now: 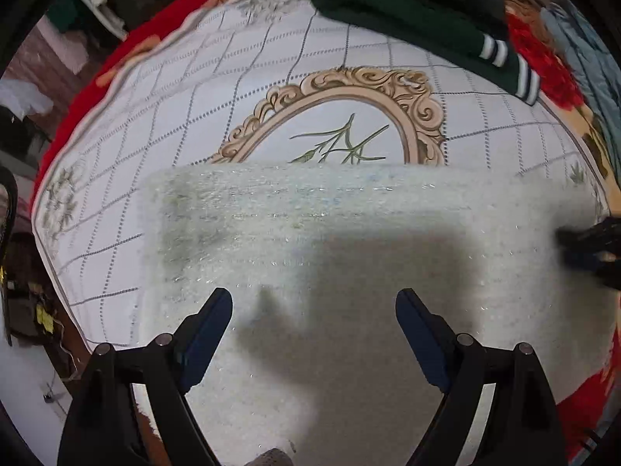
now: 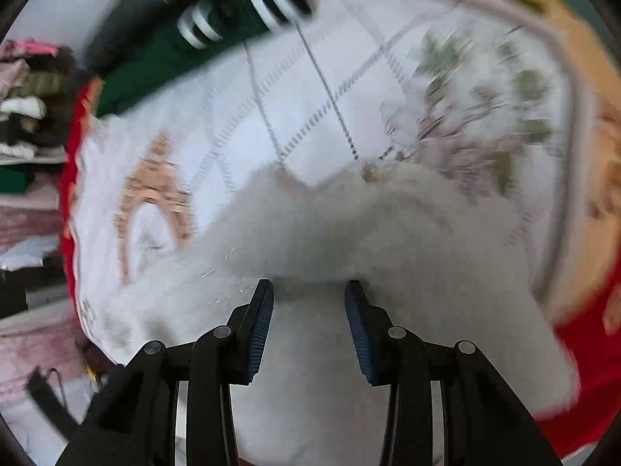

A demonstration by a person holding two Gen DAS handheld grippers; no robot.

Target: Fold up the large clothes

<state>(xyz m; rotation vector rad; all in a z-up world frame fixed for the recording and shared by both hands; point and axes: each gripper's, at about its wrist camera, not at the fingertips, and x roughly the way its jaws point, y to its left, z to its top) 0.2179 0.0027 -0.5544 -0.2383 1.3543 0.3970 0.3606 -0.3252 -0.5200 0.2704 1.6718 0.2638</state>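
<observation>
Beneath our left tool (image 1: 313, 303), jaws wide and holding nothing, lies the fuzzy white sweater (image 1: 349, 233), folded flat on the quilted bedspread (image 1: 155, 124). Our right tool (image 2: 309, 289) stands half open over a raised fold of it; whether its pads touch, we cannot tell. Farther off, a dark green garment (image 1: 407, 19) with striped cuffs lies at the bedspread's far edge.

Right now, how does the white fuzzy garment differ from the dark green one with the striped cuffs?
The white fuzzy garment is pale and shaggy with glinting threads; the dark green garment is smooth knit with white-striped cuffs. The white one lies in the foreground, under both tools; the green one lies at the far edge of the quilt. The white one shows a straight folded far edge; the green one has its cuffed ends sticking out. Both rest on the quilt.
</observation>
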